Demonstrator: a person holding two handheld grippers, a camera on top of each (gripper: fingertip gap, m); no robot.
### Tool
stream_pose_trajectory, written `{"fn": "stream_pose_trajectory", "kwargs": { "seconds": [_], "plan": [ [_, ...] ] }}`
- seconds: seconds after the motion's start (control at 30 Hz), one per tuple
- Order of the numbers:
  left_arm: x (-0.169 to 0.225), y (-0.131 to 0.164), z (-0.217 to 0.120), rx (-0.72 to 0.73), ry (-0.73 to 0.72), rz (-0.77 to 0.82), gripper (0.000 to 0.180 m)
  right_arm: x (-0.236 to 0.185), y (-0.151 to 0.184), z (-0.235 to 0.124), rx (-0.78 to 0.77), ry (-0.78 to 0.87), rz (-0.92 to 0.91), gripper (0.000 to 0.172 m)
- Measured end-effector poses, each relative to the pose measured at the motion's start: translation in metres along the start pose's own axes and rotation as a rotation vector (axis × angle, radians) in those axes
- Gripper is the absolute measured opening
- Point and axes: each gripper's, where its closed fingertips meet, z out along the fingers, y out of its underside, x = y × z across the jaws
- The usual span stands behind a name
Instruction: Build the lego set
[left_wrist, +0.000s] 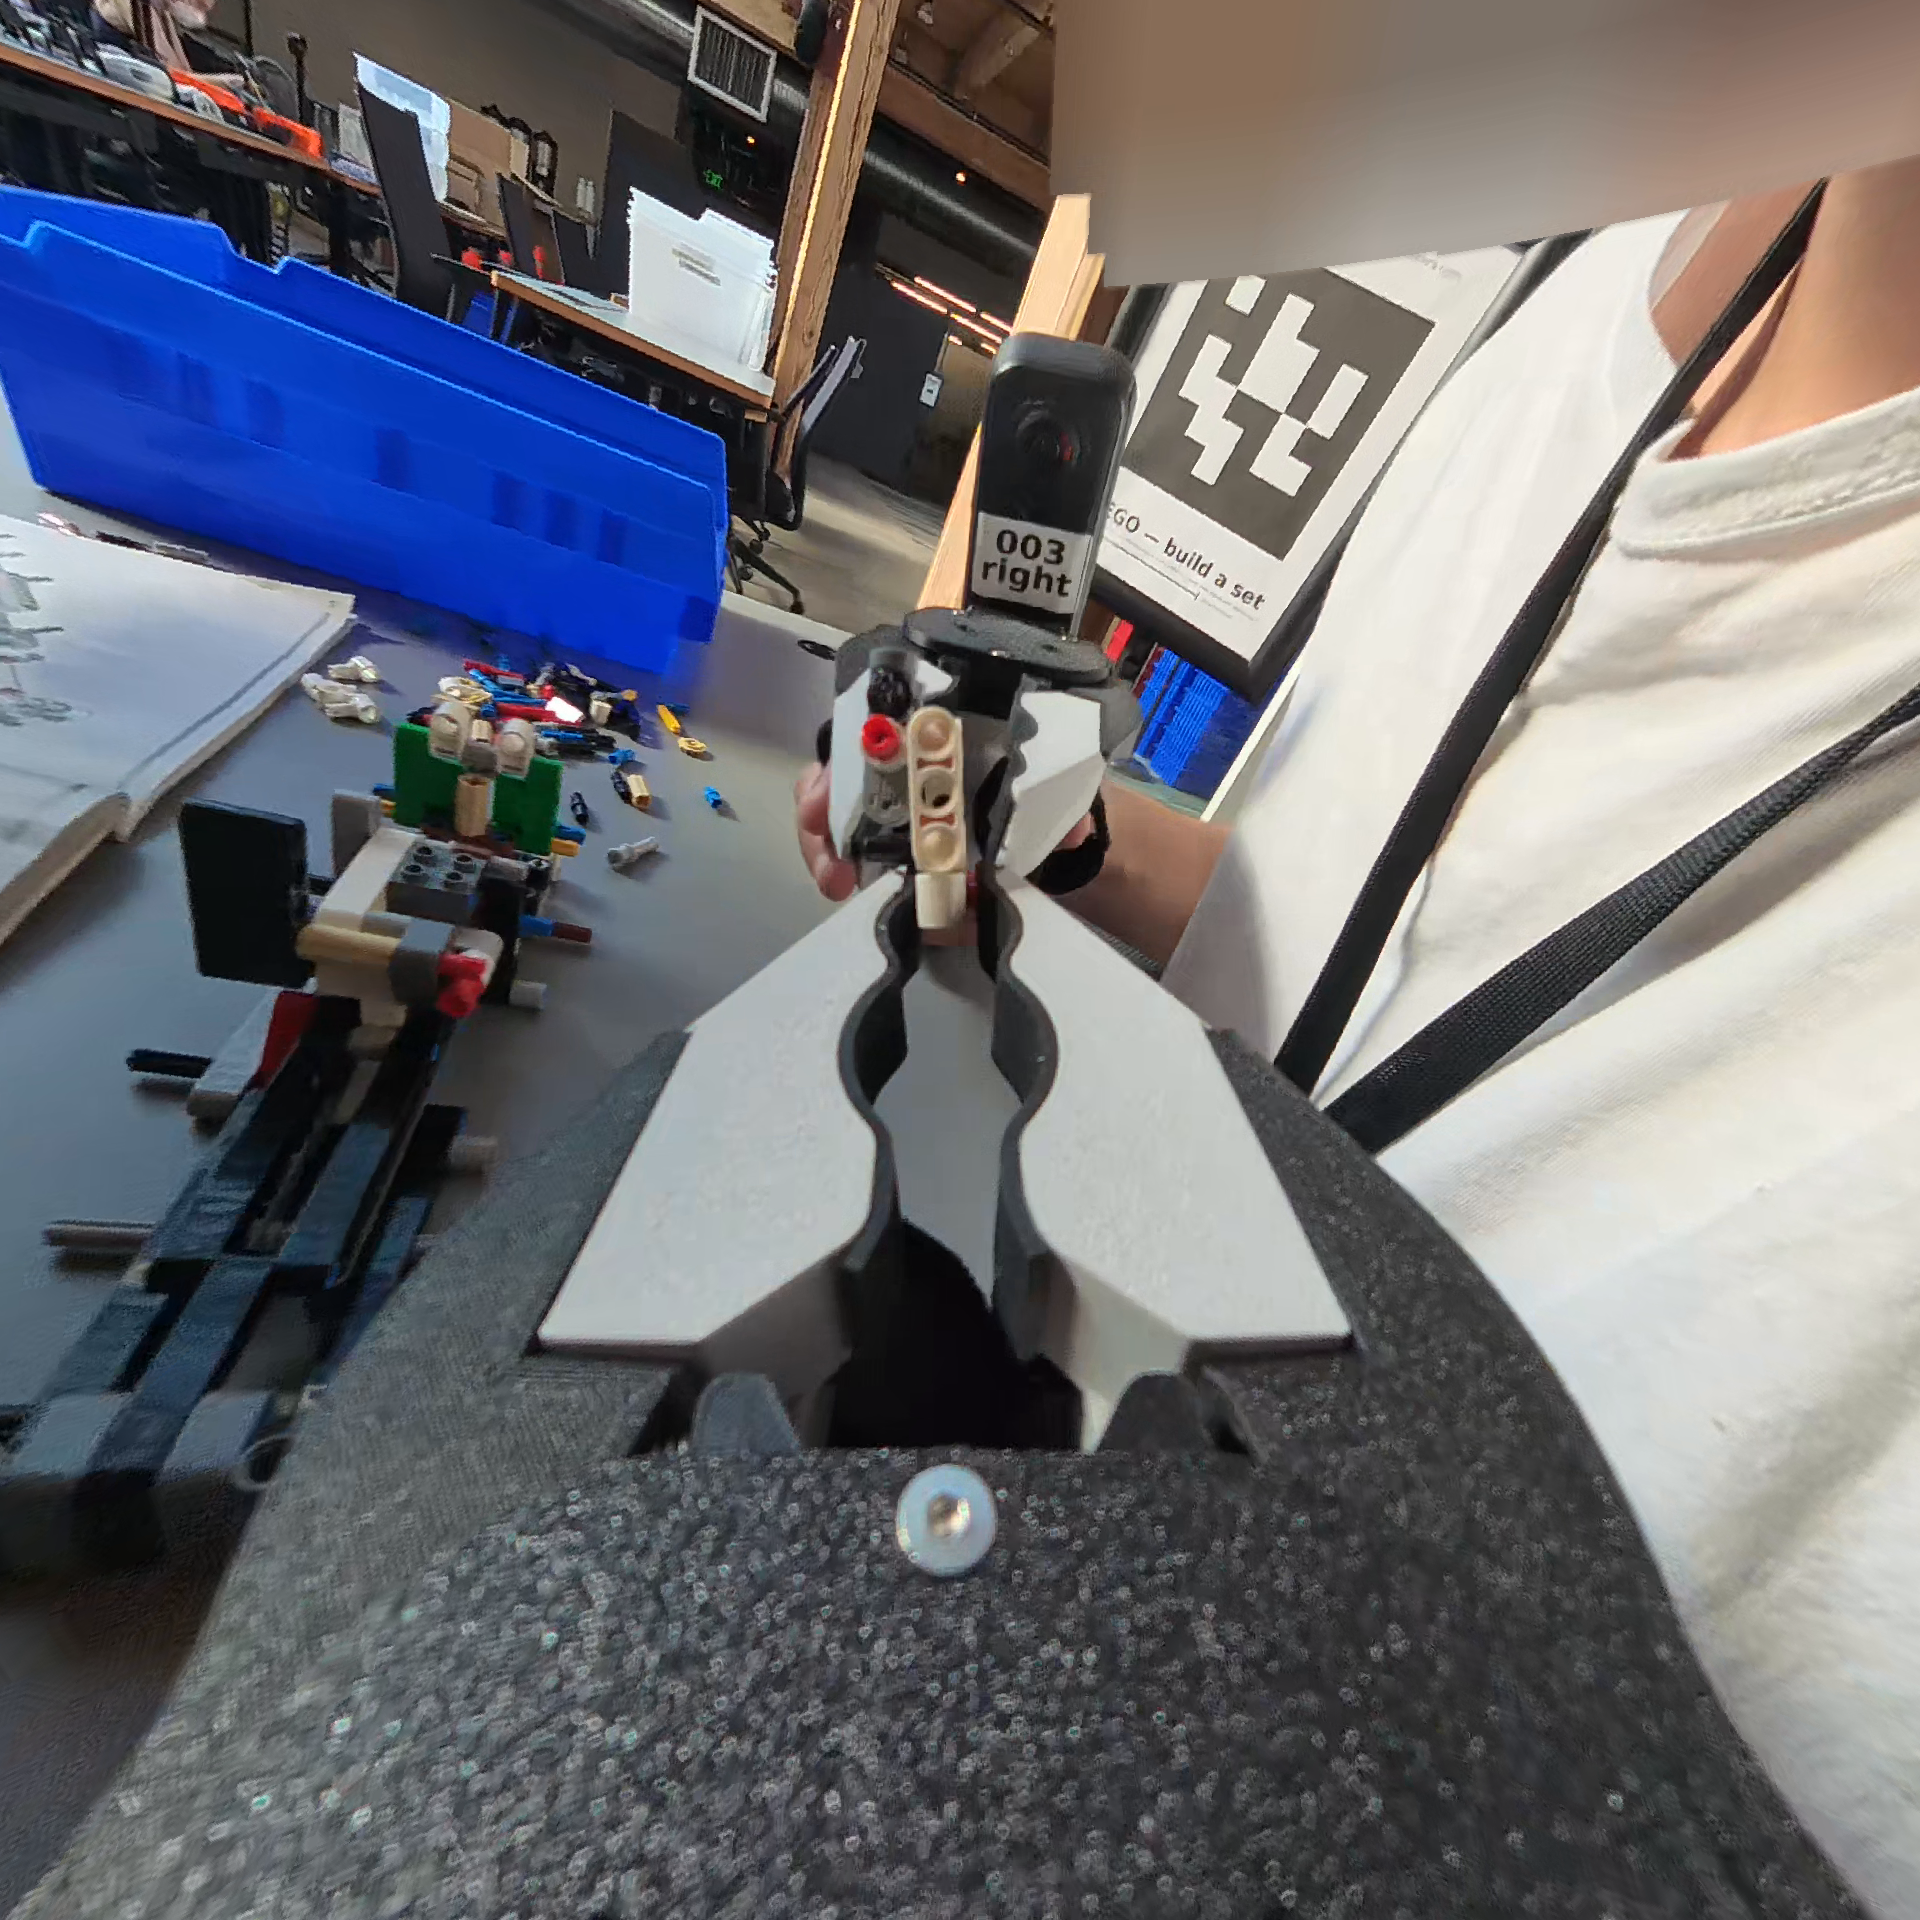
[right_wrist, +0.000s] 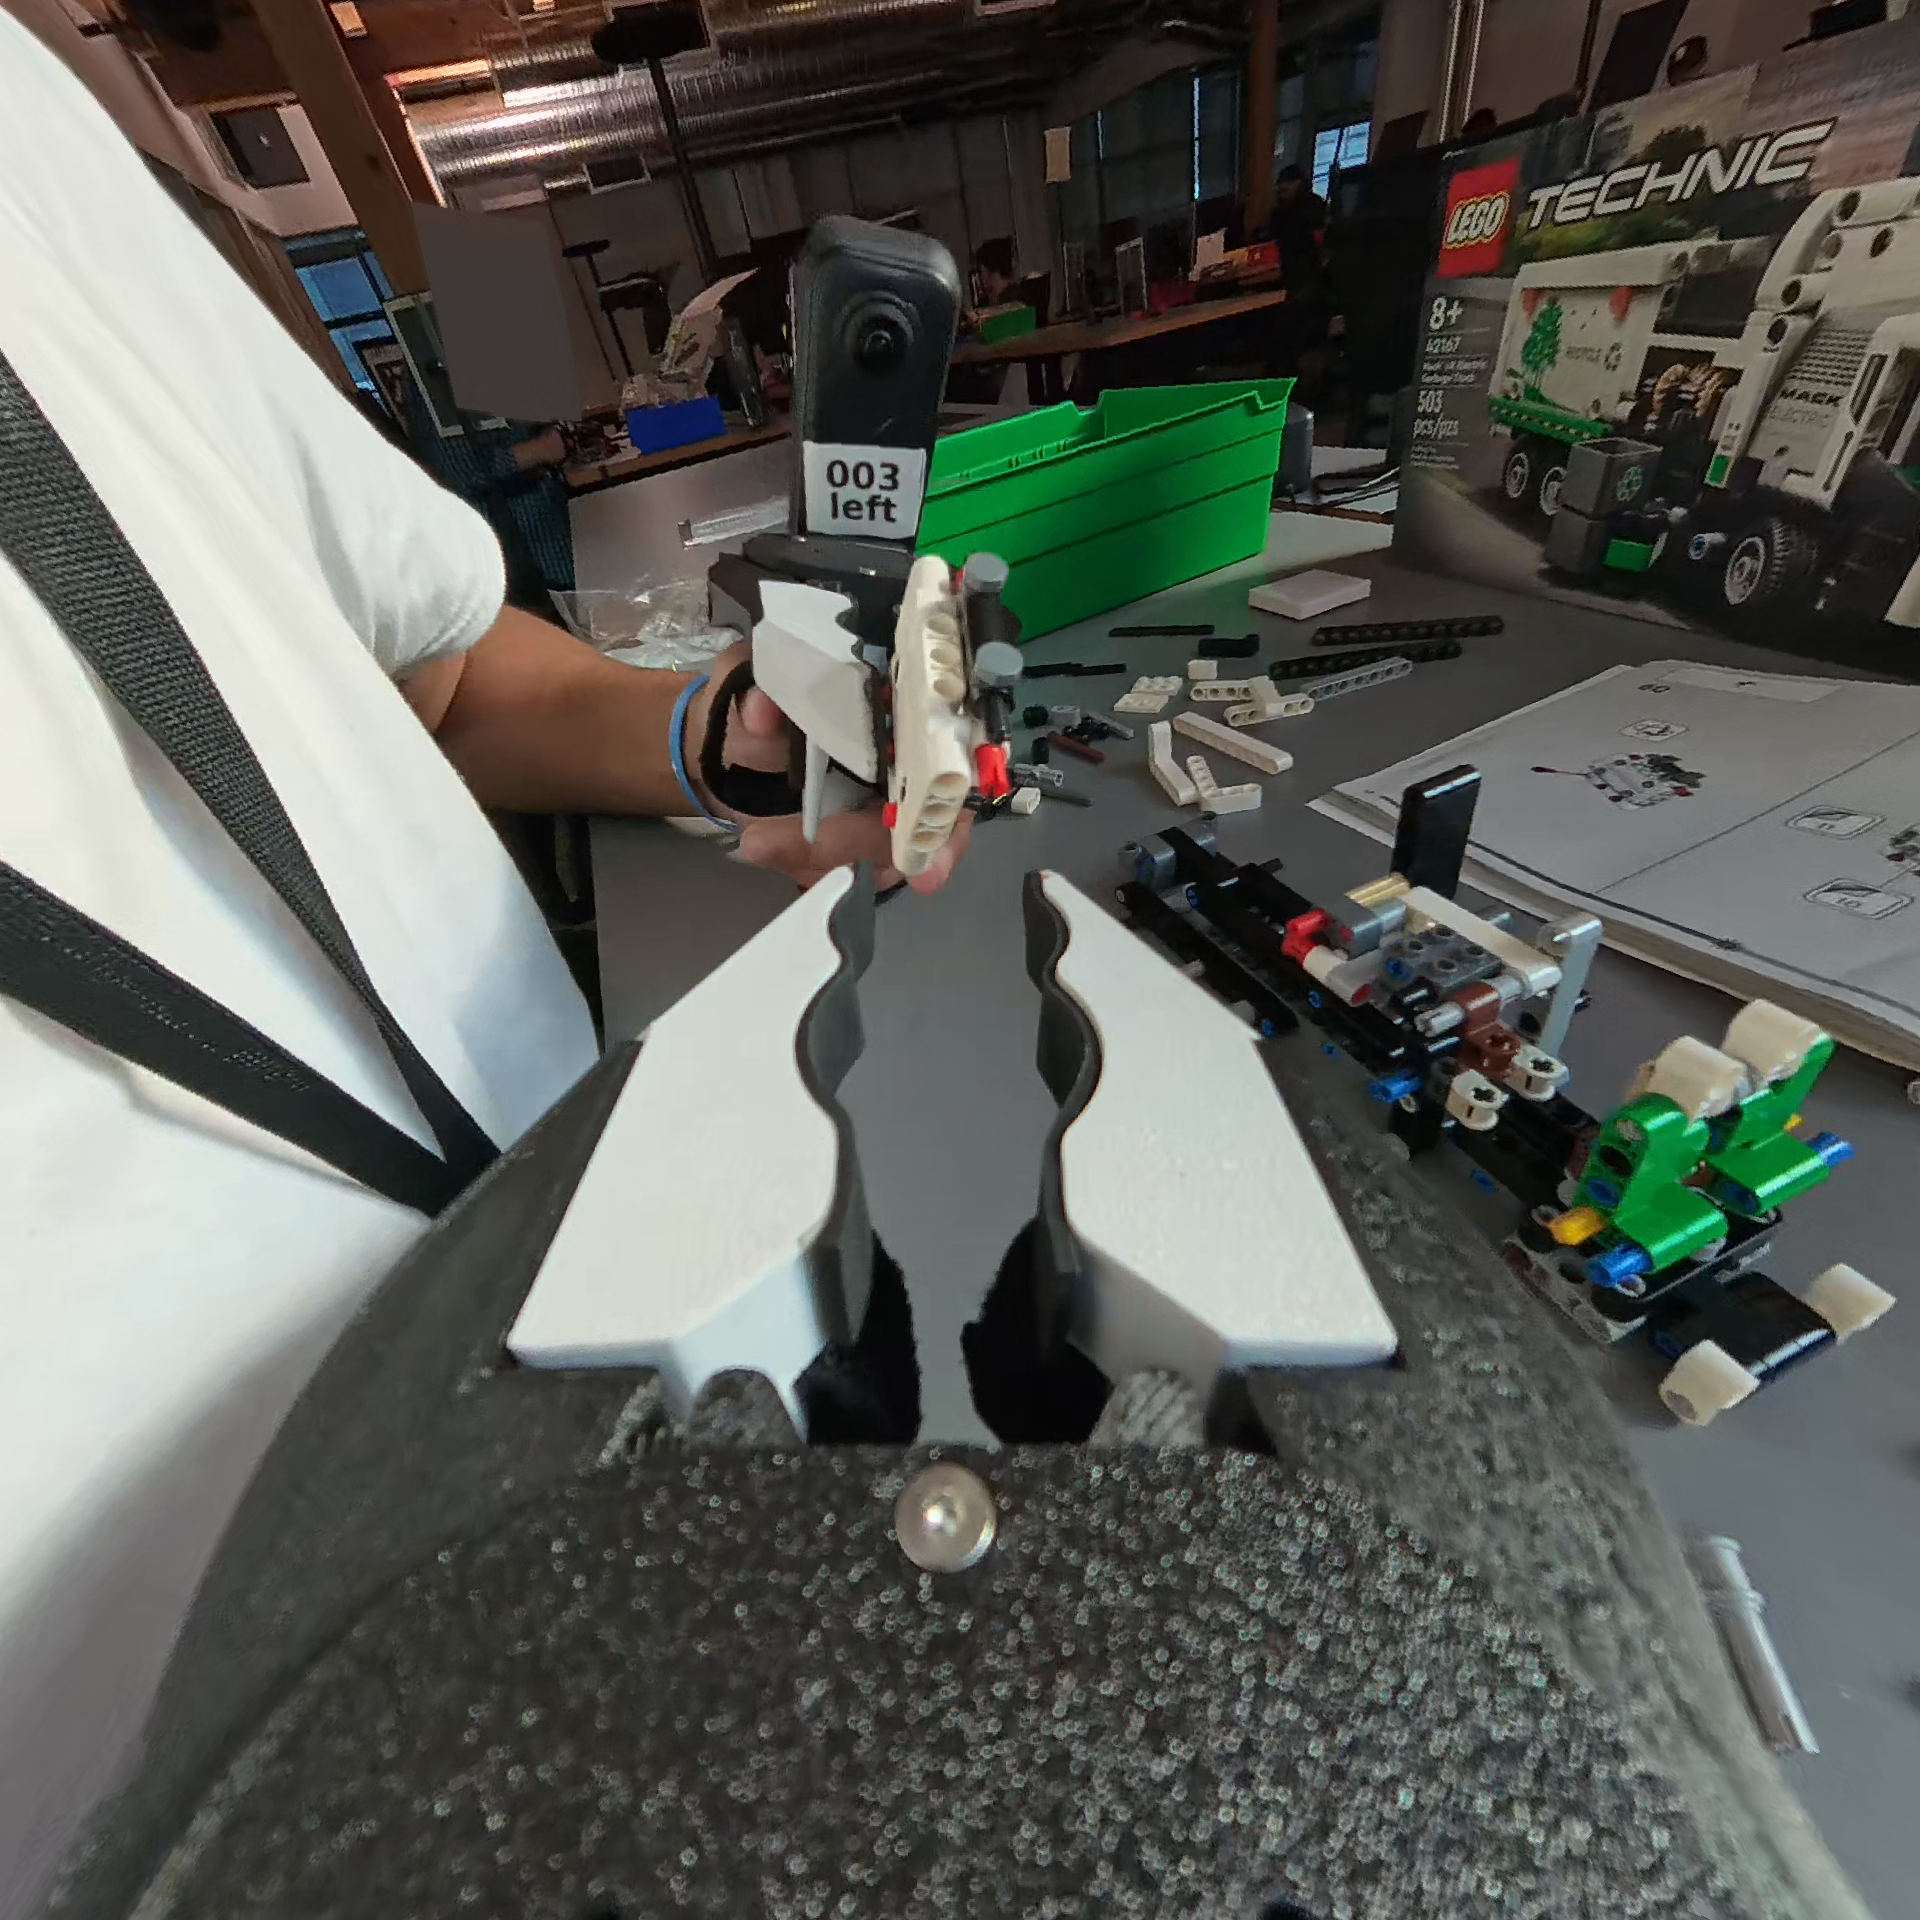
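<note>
The left gripper (left_wrist: 940, 904) clamps a tan beam assembly (right_wrist: 930, 717) in mid-air above the grey table (right_wrist: 956, 1039); the right gripper (right_wrist: 945, 894), jaws apart and bare, faces it, beside the truck chassis (right_wrist: 1455, 997).

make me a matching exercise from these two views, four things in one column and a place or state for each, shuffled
Things:
1. left gripper
2. right gripper
3. blue bin
4. instruction booklet

Places or states:
a. lying open on the grey table, behind the half-built model
b. jaws apart, nothing between them
c. standing at the back of the table, behind the loose pieces
d. closed on the lower end of a tan beam assembly

Pairs: 1-d, 2-b, 3-c, 4-a
</note>
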Motion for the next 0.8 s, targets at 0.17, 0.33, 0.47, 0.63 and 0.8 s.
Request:
{"fn": "stream_pose_trajectory", "kwargs": {
  "seconds": [0.17, 0.33, 0.47, 0.63, 0.8],
  "plan": [
    [0.010, -0.001, 0.013, 0.035, 0.110, -0.141, 0.007, -0.009, -0.008, -0.007, 0.062, -0.026, 0.012, 0.018],
    [0.013, 0.003, 0.021, 0.007, 0.102, -0.110, 0.007, -0.011, -0.011, -0.013, 0.080, -0.017, 0.055, 0.016],
    [0.008, 0.006, 0.025, -0.021, 0.063, -0.111, 0.007, -0.009, -0.011, -0.015, 0.062, -0.044, 0.098, 0.007],
    [-0.001, 0.016, 0.023, -0.111, 0.004, -0.051, 0.014, -0.004, -0.007, -0.011, 0.023, -0.017, 0.116, 0.006],
    [-0.019, 0.035, 0.013, -0.262, -0.145, 0.093, 0.032, 0.014, 0.006, -0.010, -0.039, 0.079, 0.163, 0.006]
  ]
}}
